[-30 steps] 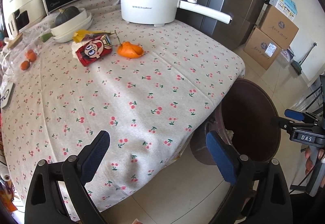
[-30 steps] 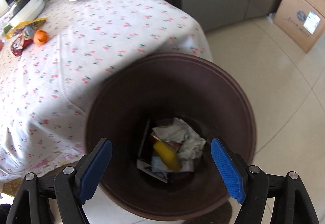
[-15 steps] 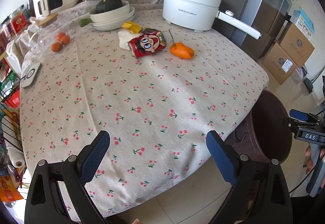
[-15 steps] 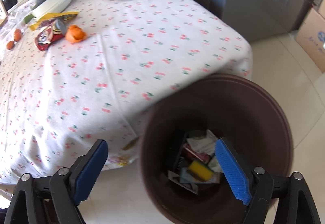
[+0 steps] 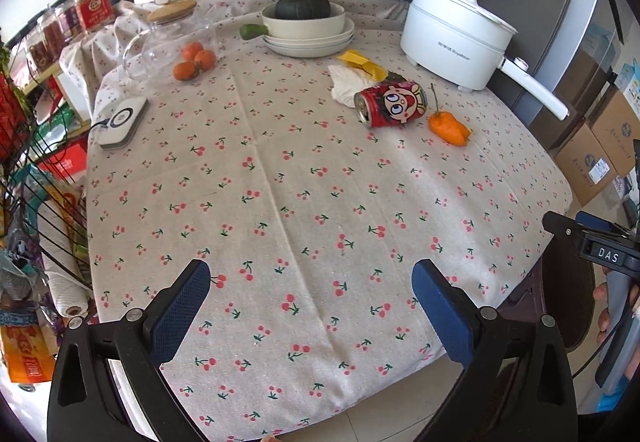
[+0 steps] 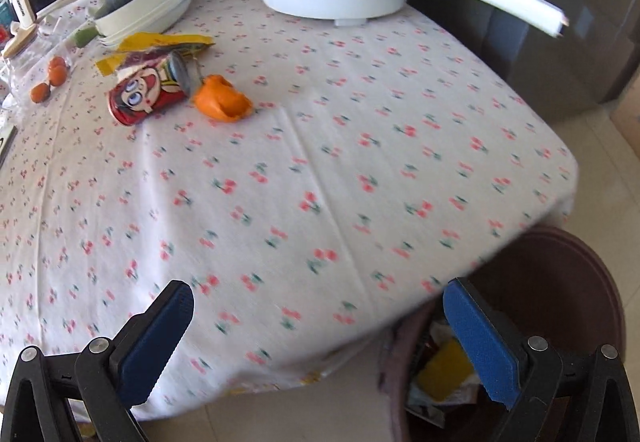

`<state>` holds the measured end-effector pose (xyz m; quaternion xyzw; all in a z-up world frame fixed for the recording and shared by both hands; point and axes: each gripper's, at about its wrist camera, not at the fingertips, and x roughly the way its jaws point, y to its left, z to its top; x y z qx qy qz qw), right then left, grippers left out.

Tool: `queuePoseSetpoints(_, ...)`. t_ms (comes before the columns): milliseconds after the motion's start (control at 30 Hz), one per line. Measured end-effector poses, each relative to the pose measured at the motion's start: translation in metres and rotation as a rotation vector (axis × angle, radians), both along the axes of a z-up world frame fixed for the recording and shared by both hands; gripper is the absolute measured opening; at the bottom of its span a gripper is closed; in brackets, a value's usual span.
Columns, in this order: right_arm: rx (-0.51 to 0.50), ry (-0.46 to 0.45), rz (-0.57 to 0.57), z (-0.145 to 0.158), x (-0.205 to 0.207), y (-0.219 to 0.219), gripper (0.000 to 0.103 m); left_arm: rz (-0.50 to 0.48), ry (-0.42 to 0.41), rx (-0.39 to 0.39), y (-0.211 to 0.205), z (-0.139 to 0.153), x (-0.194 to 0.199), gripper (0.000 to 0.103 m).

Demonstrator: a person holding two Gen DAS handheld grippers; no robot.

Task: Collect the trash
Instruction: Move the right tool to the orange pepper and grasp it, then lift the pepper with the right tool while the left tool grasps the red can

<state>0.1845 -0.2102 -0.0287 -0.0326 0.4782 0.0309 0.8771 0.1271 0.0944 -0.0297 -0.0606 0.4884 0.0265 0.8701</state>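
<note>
Both views have swung from the bin up to the tabletop; red can lies sideways, upper right, nearer the right gripper; left gripper too has its jaws open, empty.

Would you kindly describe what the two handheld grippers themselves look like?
Both the left gripper and right gripper have black frames with silver screws and two flat fingers faced in textured blue pads. The left view shows a white "DAS" label on the right gripper's body.

Left gripper and right gripper hover at the table's near edge, jaws wide apart, empty
</note>
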Motion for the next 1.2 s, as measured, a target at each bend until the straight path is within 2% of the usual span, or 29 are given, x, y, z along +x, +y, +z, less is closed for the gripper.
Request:
queuePoseSetpoints(200,0.013,-0.003,0.068,-0.011,0.050,0.038,0.103,0.048,0.002,0.013,0.023,-0.002,0.017,0.102)
queuePoseSetpoints(333,0.002,-0.005,0.074,-0.027,0.085,0.053,0.102,0.078,0.006,0.031,0.035,-0.009,0.030,0.102)
queuePoseSetpoints(467,-0.022,-0.002,0.077,-0.047,0.115,0.065,0.102,0.116,0.016,0.010,0.046,-0.015,0.040,0.102)
queuePoseSetpoints(633,-0.055,-0.013,0.099,-0.063,0.137,0.079,0.099,0.138,0.024,-0.021,0.053,-0.018,0.050,0.102)
queuePoseSetpoints(800,-0.038,-0.038,0.117,-0.063,0.149,0.092,0.096,0.155,0.032,-0.031,0.056,-0.020,0.053,0.102)
queuePoseSetpoints(867,-0.044,-0.048,0.133,-0.061,0.153,0.098,0.088,0.157,0.035,-0.038,0.056,-0.021,0.054,0.102)
queuePoseSetpoints(967,-0.067,-0.062,0.147,-0.058,0.155,0.106,0.071,0.152,0.033,-0.034,0.055,-0.021,0.054,0.102)
queuePoseSetpoints(1033,-0.083,-0.064,0.155,-0.056,0.155,0.109,0.052,0.141,0.030,-0.031,0.052,-0.020,0.053,0.102)
queuePoseSetpoints(1067,-0.087,-0.059,0.161,-0.056,0.154,0.110,0.048,0.131,0.026,-0.026,0.051,-0.019,0.053,0.102)
queuePoseSetpoints(1133,-0.100,-0.047,0.167,-0.055,0.151,0.110,0.031,0.120,0.012,-0.003,0.047,-0.016,0.050,0.102)
queuePoseSetpoints(1200,-0.094,-0.035,0.157,-0.052,0.146,0.105,0.025,0.102,0.002,0.013,0.045,-0.013,0.048,0.102)
